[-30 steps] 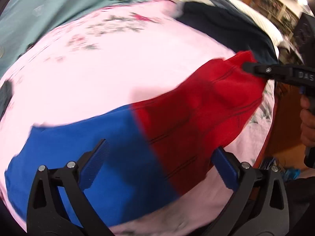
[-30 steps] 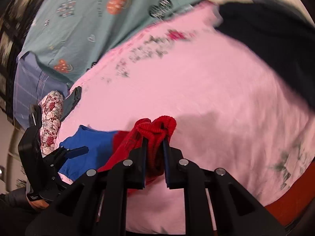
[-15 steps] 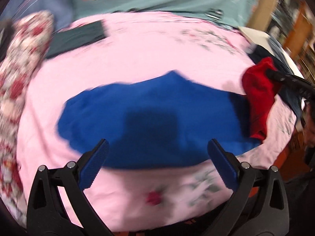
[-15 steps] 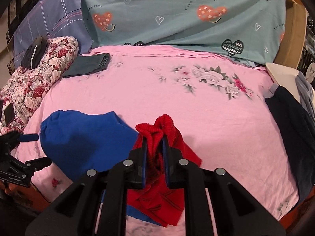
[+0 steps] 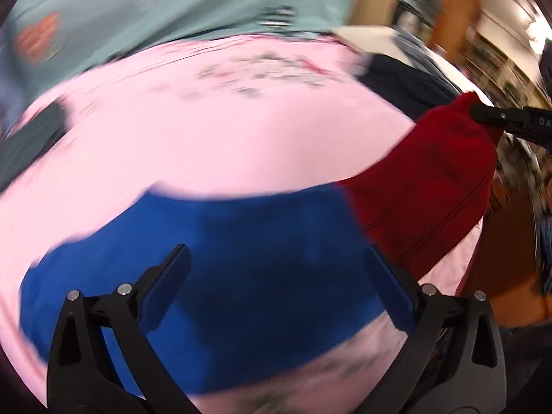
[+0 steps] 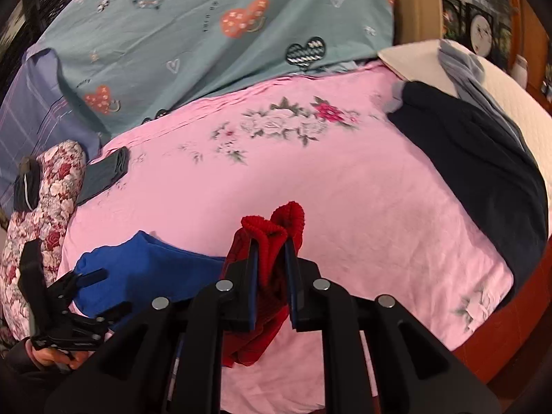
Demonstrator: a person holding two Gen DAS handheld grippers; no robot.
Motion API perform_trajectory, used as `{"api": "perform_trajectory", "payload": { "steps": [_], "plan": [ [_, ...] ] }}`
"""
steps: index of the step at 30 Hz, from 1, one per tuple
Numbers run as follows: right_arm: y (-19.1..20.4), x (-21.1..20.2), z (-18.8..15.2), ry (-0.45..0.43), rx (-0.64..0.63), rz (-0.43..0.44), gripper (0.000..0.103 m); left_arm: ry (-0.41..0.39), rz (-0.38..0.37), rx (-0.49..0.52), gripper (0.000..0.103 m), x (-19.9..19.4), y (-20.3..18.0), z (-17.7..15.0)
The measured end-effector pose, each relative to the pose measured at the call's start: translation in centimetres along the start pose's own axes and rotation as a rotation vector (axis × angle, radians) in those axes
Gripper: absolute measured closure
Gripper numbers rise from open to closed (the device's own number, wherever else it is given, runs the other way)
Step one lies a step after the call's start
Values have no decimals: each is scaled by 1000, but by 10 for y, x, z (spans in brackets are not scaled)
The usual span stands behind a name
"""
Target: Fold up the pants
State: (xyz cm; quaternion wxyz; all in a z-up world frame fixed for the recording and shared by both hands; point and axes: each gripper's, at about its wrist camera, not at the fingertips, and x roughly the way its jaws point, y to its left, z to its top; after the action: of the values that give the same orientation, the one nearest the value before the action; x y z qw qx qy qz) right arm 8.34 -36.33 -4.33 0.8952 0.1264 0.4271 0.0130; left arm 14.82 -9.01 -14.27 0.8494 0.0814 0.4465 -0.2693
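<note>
The pants are half blue (image 5: 248, 262), half red (image 5: 431, 186), spread across the near part of a pink flowered bed sheet (image 5: 224, 131). My right gripper (image 6: 270, 269) is shut on the bunched red end (image 6: 272, 231) and holds it lifted above the sheet; it shows at the right of the left wrist view (image 5: 479, 115). My left gripper (image 5: 276, 289) is open and empty, hovering just over the blue part (image 6: 145, 269); it also shows in the right wrist view (image 6: 89, 293).
A dark navy garment (image 6: 483, 172) lies at the sheet's right side beside a cream pillow (image 6: 510, 89). A folded grey garment (image 6: 103, 176) and a floral pillow (image 6: 45, 214) lie at the left. A teal heart-print cover (image 6: 207, 34) lies behind. The bed's front edge is close.
The left gripper's view has swung back right and lower over the blue part. The right gripper still holds the red end and has pulled it out to the right, stretching the pants.
</note>
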Motion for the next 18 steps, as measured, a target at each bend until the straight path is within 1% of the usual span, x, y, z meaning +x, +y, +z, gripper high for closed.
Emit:
{"api": "perform_trajectory", "payload": {
  "steps": [1, 3, 4, 6, 8, 9, 11, 12, 14, 15, 16, 17, 18],
  "plan": [
    [-9, 0, -3, 1, 16, 2, 89, 13, 3, 38, 2, 15, -20, 8],
    [-20, 0, -8, 1, 35, 11, 89, 43, 32, 88, 2, 42, -51, 17],
    [-26, 1, -11, 0, 45, 18, 89, 60, 59, 118, 2, 58, -67, 18],
    [-33, 3, -12, 3, 55, 33, 89, 112, 116, 210, 2, 88, -96, 12],
    [-40, 8, -13, 14, 61, 50, 89, 149, 148, 284, 4, 106, -112, 5],
    [-42, 10, -14, 22, 61, 53, 89, 152, 159, 295, 4, 107, -113, 3],
    [-46, 15, -15, 34, 57, 37, 89, 136, 132, 253, 4, 93, -103, 6],
    [-48, 15, -14, 33, 54, 38, 89, 113, 118, 211, 4, 81, -92, 10],
    [-45, 11, -11, 28, 43, 41, 89, 54, 115, 92, 2, 44, -56, 17],
    [-38, 8, -8, 21, 21, 35, 91, 31, 126, 32, 2, 26, -35, 16],
    [-27, 5, -6, 13, -8, 32, 91, 12, 153, -33, 2, 7, -10, 13],
    [-18, 4, -4, 7, -37, 31, 91, 0, 189, -91, 2, -10, 14, 7],
    [2, 3, -3, -5, -88, 28, 91, -8, 232, -147, 2, -25, 38, 0]
  ]
}}
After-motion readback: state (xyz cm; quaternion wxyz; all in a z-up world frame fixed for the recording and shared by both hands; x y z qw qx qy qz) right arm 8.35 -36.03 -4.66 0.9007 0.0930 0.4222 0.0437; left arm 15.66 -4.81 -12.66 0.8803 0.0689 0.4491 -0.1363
